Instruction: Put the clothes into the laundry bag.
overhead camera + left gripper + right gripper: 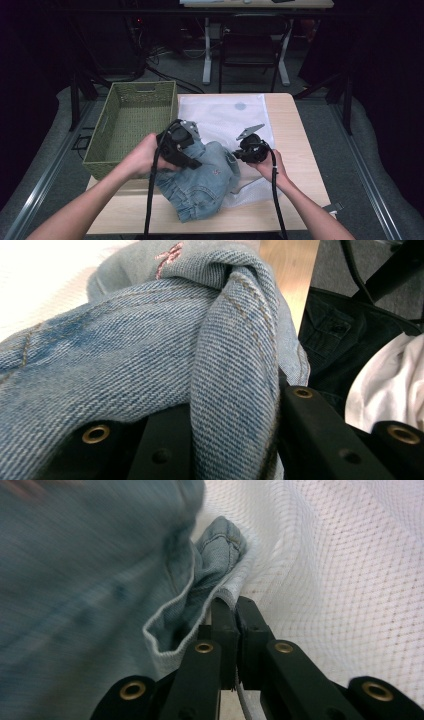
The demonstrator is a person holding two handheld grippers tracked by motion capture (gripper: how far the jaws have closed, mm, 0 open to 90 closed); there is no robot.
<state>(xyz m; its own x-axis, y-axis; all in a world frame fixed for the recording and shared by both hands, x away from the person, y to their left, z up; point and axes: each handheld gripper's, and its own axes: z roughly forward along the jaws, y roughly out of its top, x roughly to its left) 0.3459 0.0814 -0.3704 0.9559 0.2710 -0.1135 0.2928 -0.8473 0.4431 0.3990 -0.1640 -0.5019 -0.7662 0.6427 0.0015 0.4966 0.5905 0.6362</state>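
Note:
A pair of light blue jeans lies bunched at the table's middle, partly on a white mesh bag. My left gripper sits on the jeans' left side. In the left gripper view a thick denim fold runs between the jaws, and the left gripper is shut on it. My right gripper is at the jeans' right side, shut on the mesh bag's white rim, as the right gripper view shows. A bit of denim lies inside the bag's mouth.
A green woven basket stands on the table's left part, beside the bag. Bare wooden tabletop lies to the right and front. A chair and desk legs stand on the floor beyond the far edge.

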